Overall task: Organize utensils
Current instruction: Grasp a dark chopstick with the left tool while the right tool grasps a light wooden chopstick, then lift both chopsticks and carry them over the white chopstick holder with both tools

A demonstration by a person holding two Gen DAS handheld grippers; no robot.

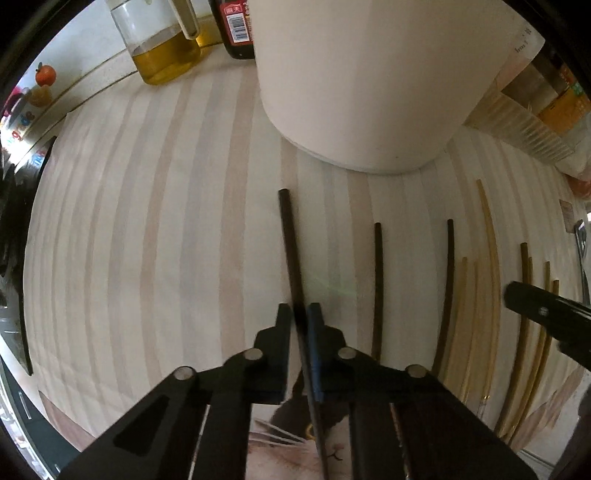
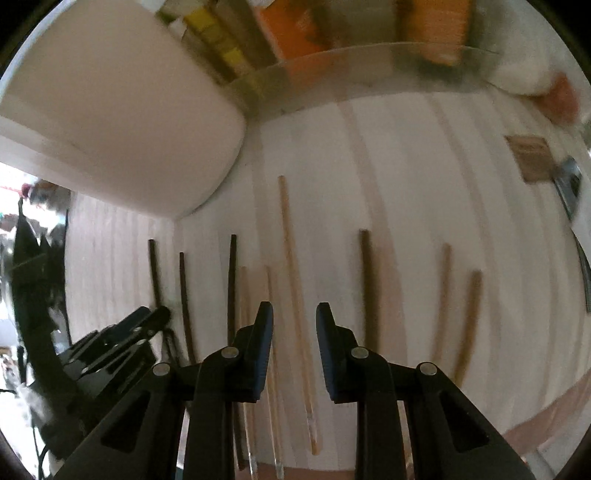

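Dark, slim and round, one chopstick [image 1: 290, 236] is lying on the striped cloth [image 1: 147, 221] covering the desk, and the left hand-held gripper [image 1: 299, 314] is pinching it between nearly closed black pads. The right hand-held gripper [image 2: 294, 314] is hanging partly open over a long pale wooden chopstick [image 2: 291, 280], gripping nothing. More sticks, some dark [image 1: 377, 280] and some bamboo-yellow [image 1: 489, 240], are lying side by side on the cloth. A smooth white tub [image 1: 369, 81] is standing just beyond them, with a glass oil jug [image 1: 162, 44] and a dark bottle [image 1: 232, 26] behind.
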